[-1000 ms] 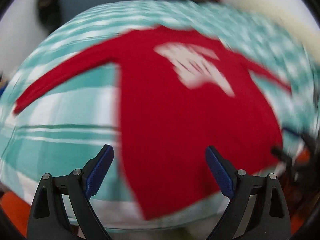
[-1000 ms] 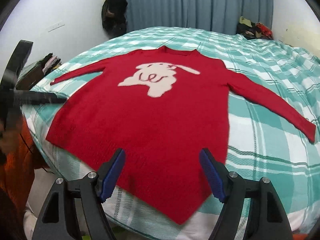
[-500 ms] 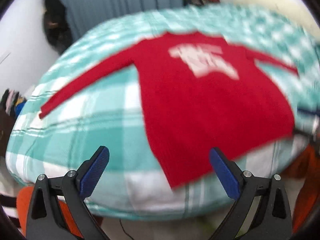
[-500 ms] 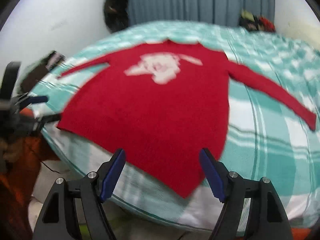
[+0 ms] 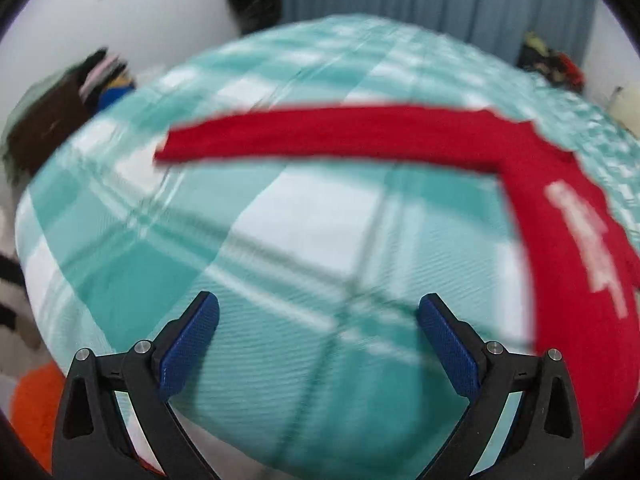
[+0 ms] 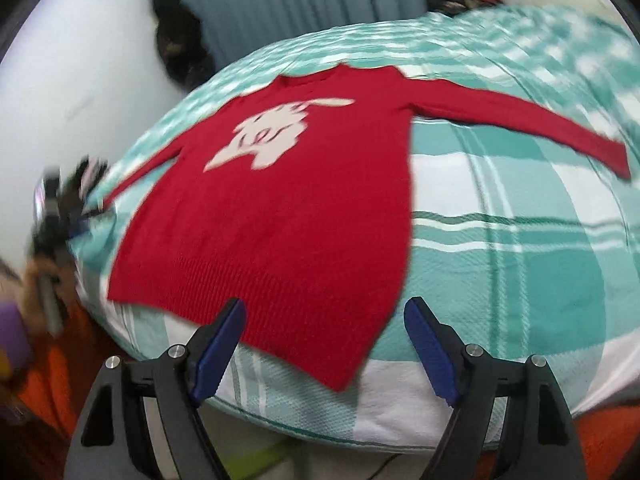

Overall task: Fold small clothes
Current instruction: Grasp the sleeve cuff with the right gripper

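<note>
Though motion-blurred, sweater [image 6: 280, 216] print [image 6: 272, 136] wordless.

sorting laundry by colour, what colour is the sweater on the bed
Red sweater with a cream animal motif; clearest in the right wrist view.

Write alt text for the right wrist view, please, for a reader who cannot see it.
A red sweater with a white figure lies flat, sleeves spread, on a teal checked bedspread. The right tongs are open above its hem, holding nothing.

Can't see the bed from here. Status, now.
Left gripper open, empty. Right gripper open, empty. Red sweater flat on bed, unfolded. Nothing in the way.
</note>
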The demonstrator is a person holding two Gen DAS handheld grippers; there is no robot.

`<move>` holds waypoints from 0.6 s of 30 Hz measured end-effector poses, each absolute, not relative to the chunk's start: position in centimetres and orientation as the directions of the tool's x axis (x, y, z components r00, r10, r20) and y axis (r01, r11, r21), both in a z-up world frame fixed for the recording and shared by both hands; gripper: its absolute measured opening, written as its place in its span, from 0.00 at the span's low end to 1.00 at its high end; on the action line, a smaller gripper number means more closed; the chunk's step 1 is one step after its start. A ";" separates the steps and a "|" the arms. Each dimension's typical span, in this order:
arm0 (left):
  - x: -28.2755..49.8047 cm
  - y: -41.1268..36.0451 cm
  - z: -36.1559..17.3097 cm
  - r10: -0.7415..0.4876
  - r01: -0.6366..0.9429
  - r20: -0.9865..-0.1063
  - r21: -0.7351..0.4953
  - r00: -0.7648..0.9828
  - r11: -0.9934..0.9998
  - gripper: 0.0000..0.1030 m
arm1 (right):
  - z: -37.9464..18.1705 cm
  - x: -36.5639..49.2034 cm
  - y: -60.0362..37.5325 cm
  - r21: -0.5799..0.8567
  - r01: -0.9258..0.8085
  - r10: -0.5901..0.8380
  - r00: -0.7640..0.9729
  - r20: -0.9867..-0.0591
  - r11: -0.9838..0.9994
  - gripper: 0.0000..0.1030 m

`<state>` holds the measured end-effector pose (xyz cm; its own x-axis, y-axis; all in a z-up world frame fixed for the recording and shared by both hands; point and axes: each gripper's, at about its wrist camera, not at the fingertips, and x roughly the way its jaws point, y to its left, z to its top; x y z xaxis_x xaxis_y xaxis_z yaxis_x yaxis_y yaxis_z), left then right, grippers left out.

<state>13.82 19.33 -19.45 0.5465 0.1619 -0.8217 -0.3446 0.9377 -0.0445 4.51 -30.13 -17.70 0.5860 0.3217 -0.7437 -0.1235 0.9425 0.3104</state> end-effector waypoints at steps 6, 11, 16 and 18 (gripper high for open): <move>13.6 19.3 -20.0 0.159 -0.357 -0.824 -0.056 0.544 0.932 0.99 | -17.0 7.1 -36.3 0.489 0.035 0.361 0.629 -0.688 0.872 0.79; 14.1 19.4 -20.3 0.172 -0.354 -0.826 -0.035 0.537 0.935 1.00 | -16.3 11.8 -46.6 0.569 0.214 0.292 0.687 -0.666 0.794 0.79; 14.3 19.4 -20.3 0.171 -0.351 -0.827 -0.033 0.535 0.936 1.00 | -17.9 14.1 -58.6 0.665 0.428 0.229 0.709 -0.667 0.612 0.79; 14.5 19.3 -20.5 0.185 -0.356 -0.826 -0.020 0.532 0.934 1.00 | -19.2 14.4 -61.5 0.716 0.475 0.253 0.713 -0.654 0.512 0.78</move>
